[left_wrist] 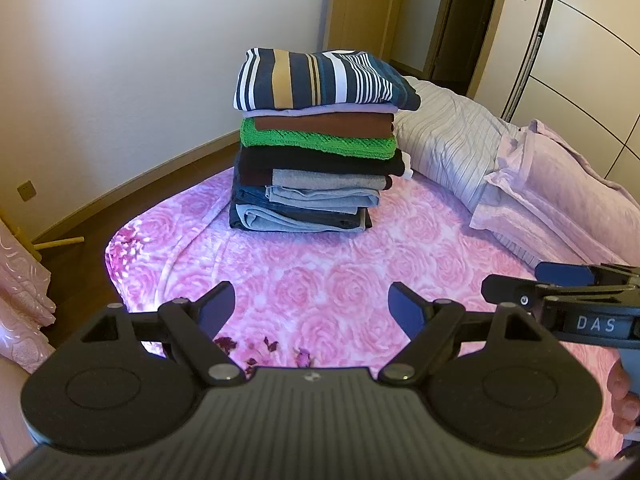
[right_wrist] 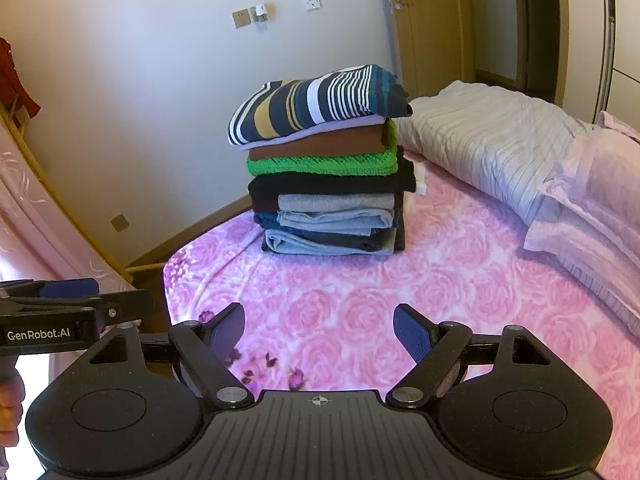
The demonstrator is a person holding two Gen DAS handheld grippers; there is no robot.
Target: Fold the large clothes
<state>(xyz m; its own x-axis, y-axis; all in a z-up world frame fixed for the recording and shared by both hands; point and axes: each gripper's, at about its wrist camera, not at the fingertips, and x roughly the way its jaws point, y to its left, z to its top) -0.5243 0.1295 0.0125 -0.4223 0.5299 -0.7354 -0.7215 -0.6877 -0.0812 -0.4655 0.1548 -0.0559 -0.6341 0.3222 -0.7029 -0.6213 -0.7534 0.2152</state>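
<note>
The bed (left_wrist: 320,280), under a pink rose blanket (left_wrist: 400,248), bears a stack of folded clothes (left_wrist: 316,140) at twelve o'clock and a grey quilt (left_wrist: 448,140) at two.

Both views are bright and sharp, lit by daylight from the near left. The pink blanket (left_wrist: 340,280) glares almost white along its left edge, with a violet cast. The wall (left_wrist: 120,60) is evenly lit and warm. Fisheye lenses bend the door (left_wrist: 360,4) and skirting, and the corners darken.

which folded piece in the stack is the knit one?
The bright green garment, mid-stack under the brown piece; it alone shows a chunky ribbed knit texture.
</note>
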